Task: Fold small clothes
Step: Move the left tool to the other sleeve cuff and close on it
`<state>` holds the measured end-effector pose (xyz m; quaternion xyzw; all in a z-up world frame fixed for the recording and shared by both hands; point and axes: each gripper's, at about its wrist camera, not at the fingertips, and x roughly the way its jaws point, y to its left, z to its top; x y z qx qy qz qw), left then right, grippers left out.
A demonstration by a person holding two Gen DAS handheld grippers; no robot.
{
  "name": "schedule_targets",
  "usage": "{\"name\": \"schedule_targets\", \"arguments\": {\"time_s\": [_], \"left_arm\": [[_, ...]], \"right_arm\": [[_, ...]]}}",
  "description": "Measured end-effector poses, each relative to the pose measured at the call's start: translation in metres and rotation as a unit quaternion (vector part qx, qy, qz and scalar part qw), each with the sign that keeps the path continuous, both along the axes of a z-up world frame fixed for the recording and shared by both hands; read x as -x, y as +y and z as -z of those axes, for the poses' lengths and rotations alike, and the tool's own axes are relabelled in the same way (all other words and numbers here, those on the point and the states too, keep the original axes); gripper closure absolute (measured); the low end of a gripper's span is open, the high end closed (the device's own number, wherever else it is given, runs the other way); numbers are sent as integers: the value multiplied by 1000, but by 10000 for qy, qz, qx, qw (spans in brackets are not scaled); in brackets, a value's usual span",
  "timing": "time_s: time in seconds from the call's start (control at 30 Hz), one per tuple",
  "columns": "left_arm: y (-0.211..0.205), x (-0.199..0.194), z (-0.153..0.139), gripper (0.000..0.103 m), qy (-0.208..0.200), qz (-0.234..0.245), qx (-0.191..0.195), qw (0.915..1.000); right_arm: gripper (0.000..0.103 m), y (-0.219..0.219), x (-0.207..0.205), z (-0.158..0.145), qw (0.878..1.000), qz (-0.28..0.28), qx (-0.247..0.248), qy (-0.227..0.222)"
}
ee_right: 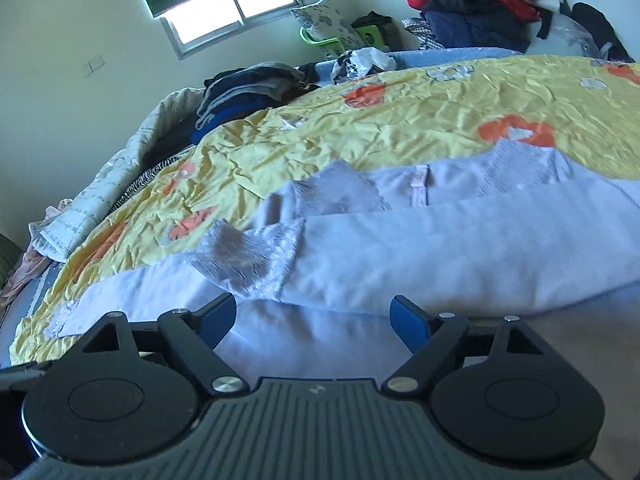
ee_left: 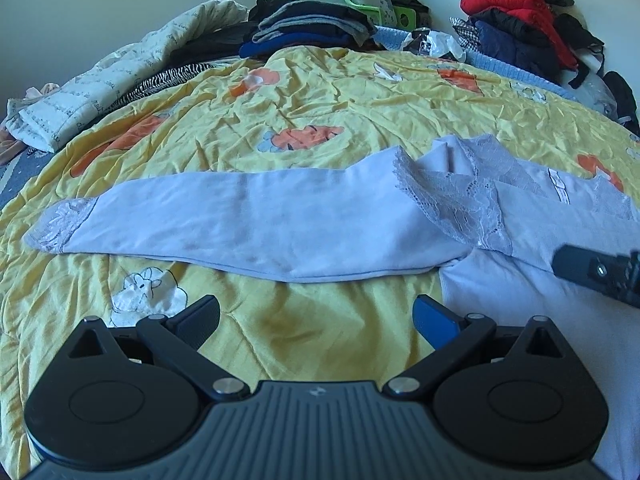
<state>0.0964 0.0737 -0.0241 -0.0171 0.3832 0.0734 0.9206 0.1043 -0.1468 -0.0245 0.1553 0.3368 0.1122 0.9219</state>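
Note:
A pale lavender long-sleeved top point(ee_left: 256, 220) with lace trim lies on the yellow bedspread point(ee_left: 320, 120). One sleeve stretches left, ending in a lace cuff point(ee_left: 60, 222). The other lace cuff point(ee_left: 452, 196) is folded over the body. My left gripper point(ee_left: 316, 320) is open and empty, over the bedspread just in front of the sleeve. My right gripper point(ee_right: 312, 320) is open and empty, low over the top's body point(ee_right: 440, 248), near the folded lace cuff point(ee_right: 248, 256). Part of the right gripper shows at the right edge of the left wrist view point(ee_left: 600, 276).
A stack of folded dark clothes point(ee_left: 304, 24) sits at the far side of the bed. A white quilt point(ee_left: 120, 68) is bunched at the far left. A pile of red and dark jackets point(ee_left: 520, 20) lies at the far right. A window point(ee_right: 232, 12) is in the back wall.

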Motion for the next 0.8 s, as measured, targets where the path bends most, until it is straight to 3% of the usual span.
{"name": "schedule_targets", "arguments": {"time_s": [0.37, 0.6, 0.8], "left_arm": [[51, -4, 0, 0, -40, -673, 109, 9977], [108, 1, 0, 0, -263, -1434, 347, 9887], [112, -1, 1, 0, -178, -1354, 306, 9902]], "right_arm": [[15, -3, 18, 3, 10000, -32, 72, -57], [15, 1, 22, 7, 9999, -105, 19, 13], [14, 29, 33, -7, 9981, -511, 244, -245]]}}
